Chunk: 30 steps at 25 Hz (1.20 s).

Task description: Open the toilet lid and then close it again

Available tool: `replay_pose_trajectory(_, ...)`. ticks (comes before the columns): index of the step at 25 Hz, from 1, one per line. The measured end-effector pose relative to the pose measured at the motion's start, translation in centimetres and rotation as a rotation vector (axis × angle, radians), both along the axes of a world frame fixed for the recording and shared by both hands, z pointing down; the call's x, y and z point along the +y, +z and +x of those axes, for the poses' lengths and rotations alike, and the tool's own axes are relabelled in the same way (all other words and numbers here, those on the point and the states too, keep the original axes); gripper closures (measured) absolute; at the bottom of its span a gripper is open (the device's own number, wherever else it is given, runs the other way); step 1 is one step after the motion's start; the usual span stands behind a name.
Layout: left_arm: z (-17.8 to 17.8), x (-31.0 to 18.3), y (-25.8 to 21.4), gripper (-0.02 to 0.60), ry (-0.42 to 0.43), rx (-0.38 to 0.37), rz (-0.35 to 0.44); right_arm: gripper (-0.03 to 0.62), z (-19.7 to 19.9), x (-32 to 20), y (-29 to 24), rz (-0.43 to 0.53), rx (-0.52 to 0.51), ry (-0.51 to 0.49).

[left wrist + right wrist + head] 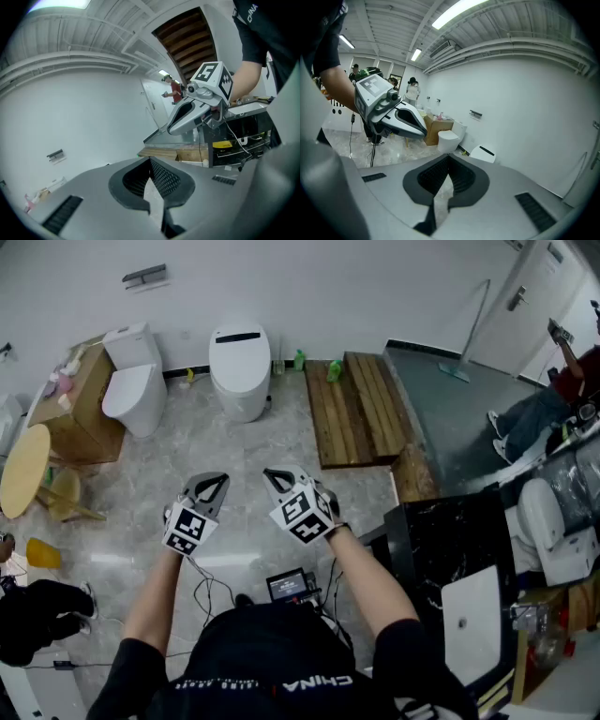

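Observation:
A white smart toilet (240, 367) with a black strip on top stands against the far wall with its lid down; it also shows in the right gripper view, toilet (485, 153). A second white toilet (131, 381) with a tank stands left of it. My left gripper (212, 484) and right gripper (279, 480) are held side by side in front of me, well short of both toilets, touching neither. Both are shut with nothing between the jaws, as seen at the left gripper (150, 162) and the right gripper (449, 160).
A wooden pallet (361, 409) and green bottles (335, 369) lie right of the smart toilet, beside a dark grey platform (450, 418). A cardboard box (80, 404), a round wooden tabletop (23, 470) and a yellow cup (42, 552) are at the left. A black cabinet (450, 540) stands at my right.

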<state>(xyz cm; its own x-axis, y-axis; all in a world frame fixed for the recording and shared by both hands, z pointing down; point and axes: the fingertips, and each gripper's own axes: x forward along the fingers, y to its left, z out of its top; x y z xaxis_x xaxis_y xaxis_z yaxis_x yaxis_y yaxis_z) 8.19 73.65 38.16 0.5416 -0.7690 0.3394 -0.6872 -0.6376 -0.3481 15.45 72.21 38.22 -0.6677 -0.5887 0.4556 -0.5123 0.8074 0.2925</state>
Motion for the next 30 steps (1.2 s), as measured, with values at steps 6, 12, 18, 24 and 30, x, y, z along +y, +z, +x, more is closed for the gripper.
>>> replay_pose_trajectory(6, -0.1, -0.1, -0.1, 0.572, -0.002, -0.003, 0.001, 0.58, 0.0, -0.4, 0.2, -0.005, 0.0, -0.002)
replay_pose_trajectory(12, -0.1, -0.2, 0.0, 0.572, -0.003, -0.001, -0.002, 0.58, -0.2, -0.5, 0.3, -0.01, -0.018, -0.004)
replay_pose_trajectory(18, 0.1, 0.0, 0.4, 0.572, 0.007, -0.005, -0.011, 0.579, -0.1, -0.3, 0.5, -0.014, -0.014, -0.011)
replay_pose_trajectory(24, 0.2, -0.2, 0.7, 0.572, 0.003, -0.008, -0.016, 0.579, 0.1, -0.5, 0.7, -0.015, -0.01, -0.019)
replay_pose_trajectory(30, 1.0, -1.0, 0.6, 0.572, 0.003, -0.009, -0.021, 0.579, 1.1, -1.0, 0.7, -0.014, -0.016, -0.022)
